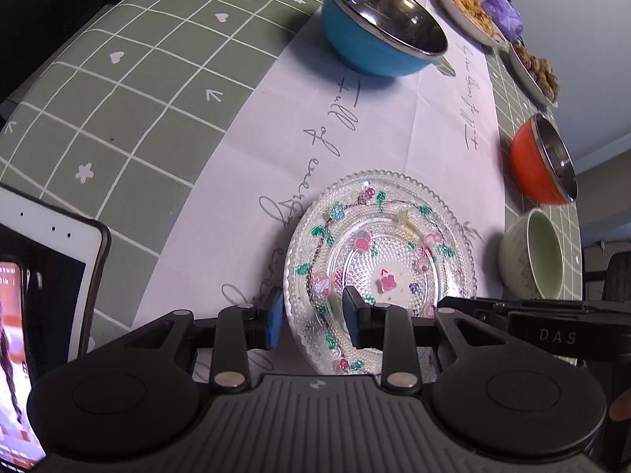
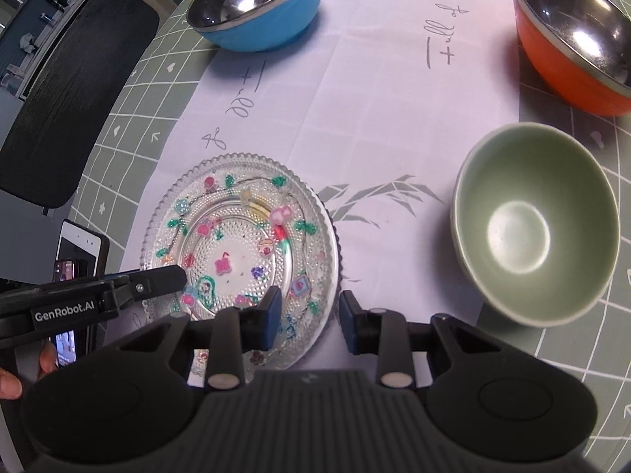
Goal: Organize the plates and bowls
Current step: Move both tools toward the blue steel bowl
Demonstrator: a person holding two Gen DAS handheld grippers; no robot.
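A clear glass plate (image 2: 240, 252) painted with flowers lies flat on the white runner (image 2: 394, 126) near the tabletop's (image 1: 118, 118) front edge. The left gripper (image 1: 313, 317) straddles its left rim and the right gripper (image 2: 309, 321) its right rim, each with fingers partly closed around the edge; whether the pads actually press the glass is hard to tell. A green ceramic bowl (image 2: 536, 228) sits just right, an orange bowl (image 2: 575, 35) and a blue bowl (image 2: 256, 0) beyond. This looks like the plate pickup; next calls for a firm, level two-handed lift.
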